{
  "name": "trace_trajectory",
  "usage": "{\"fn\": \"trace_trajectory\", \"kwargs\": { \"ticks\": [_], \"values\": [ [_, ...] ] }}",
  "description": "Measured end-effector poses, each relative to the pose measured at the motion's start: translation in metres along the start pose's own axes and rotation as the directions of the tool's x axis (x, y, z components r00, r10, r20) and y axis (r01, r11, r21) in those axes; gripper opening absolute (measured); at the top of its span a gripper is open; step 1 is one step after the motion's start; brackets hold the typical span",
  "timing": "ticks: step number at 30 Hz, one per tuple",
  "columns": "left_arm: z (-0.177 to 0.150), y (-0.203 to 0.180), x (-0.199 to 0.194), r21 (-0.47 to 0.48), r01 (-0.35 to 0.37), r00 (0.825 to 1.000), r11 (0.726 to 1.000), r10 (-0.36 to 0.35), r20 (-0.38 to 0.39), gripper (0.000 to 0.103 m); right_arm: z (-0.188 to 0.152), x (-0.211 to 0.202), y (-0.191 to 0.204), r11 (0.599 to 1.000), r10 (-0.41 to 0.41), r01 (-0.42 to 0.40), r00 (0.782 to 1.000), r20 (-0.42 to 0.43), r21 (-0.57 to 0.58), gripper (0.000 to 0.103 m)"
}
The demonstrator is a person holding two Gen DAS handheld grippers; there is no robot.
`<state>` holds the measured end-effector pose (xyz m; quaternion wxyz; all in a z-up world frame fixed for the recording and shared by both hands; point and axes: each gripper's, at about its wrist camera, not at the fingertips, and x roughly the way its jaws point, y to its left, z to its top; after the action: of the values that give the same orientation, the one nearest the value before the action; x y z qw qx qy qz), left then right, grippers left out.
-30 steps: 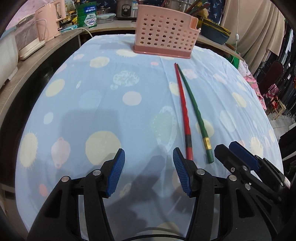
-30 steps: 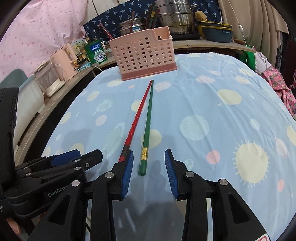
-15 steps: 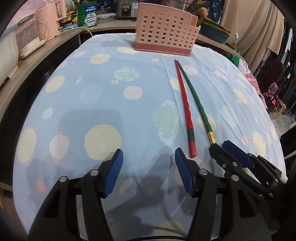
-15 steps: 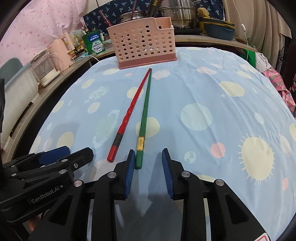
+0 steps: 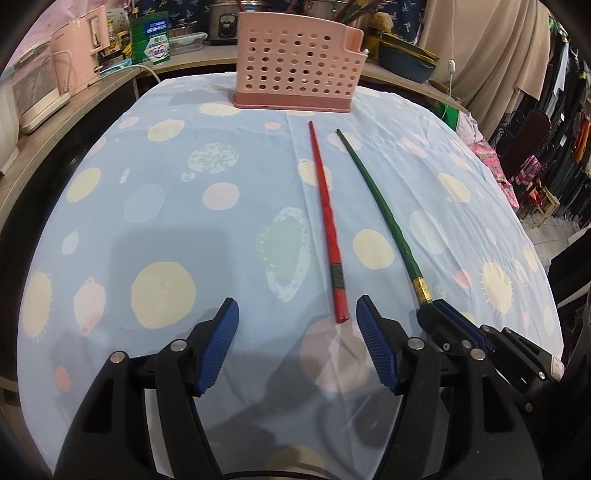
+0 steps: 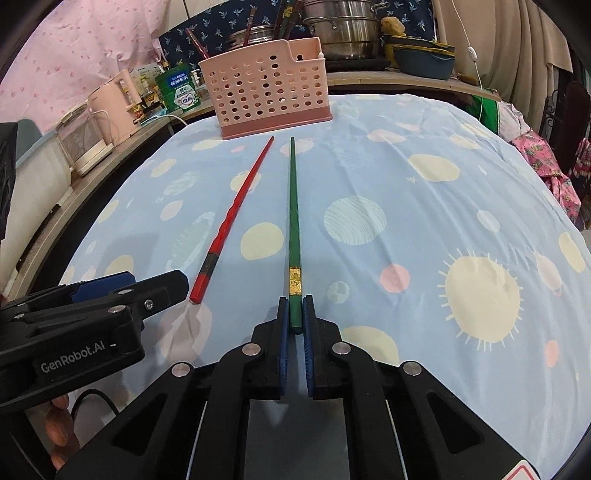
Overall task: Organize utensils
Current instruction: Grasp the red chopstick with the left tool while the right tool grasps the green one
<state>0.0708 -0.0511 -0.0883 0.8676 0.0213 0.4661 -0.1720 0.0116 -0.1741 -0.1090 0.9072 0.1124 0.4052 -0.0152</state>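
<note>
Basket: at the far edge of the surface, upright
Chopstick pair: before the basket, tips toward it
Left chopstick: flat on the surface, near end between the left tongs' spread jaws
Right chopstick: beside it, apart, near end clamped in the right tongs
Pots: on the counter behind the basket

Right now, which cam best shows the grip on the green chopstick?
Right wrist view: the right gripper is shut on the green chopstick, pads pinching its butt end just behind the gold band. The left wrist view shows the shaft well, but the butt end disappears behind the right gripper's black body, hiding the contact.
</note>
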Motion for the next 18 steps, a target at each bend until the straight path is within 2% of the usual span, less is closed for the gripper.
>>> {"fn": "trace_trajectory", "kwargs": {
  "ticks": [4,10,15,17,18],
  "values": [
    [0.002,-0.008,0.007,0.018,-0.003,1.000,1.000,0.003,-0.003,0.062,-0.003,-0.003,-0.005,1.000,0.003,-0.003,1.000,0.005,0.010,0.007],
    [0.004,-0.012,0.015,0.037,-0.023,1.000,0.999,0.023,-0.007,0.050,-0.004,-0.003,-0.005,1.000,0.003,-0.003,1.000,0.007,0.008,0.007],
    [0.007,-0.010,0.016,0.041,-0.031,1.000,0.999,0.032,-0.001,0.031,-0.004,-0.002,-0.005,1.000,0.003,-0.003,1.000,0.008,0.008,0.007],
    [0.007,-0.010,0.017,0.046,-0.031,1.000,0.998,0.032,-0.002,0.016,-0.004,-0.002,-0.005,1.000,0.002,-0.002,1.000,0.008,0.006,0.007],
    [0.007,-0.009,0.017,0.047,-0.026,1.000,0.999,0.026,-0.004,0.013,-0.004,-0.002,-0.005,1.000,0.003,-0.003,1.000,0.008,0.007,0.007]
  ]
}}
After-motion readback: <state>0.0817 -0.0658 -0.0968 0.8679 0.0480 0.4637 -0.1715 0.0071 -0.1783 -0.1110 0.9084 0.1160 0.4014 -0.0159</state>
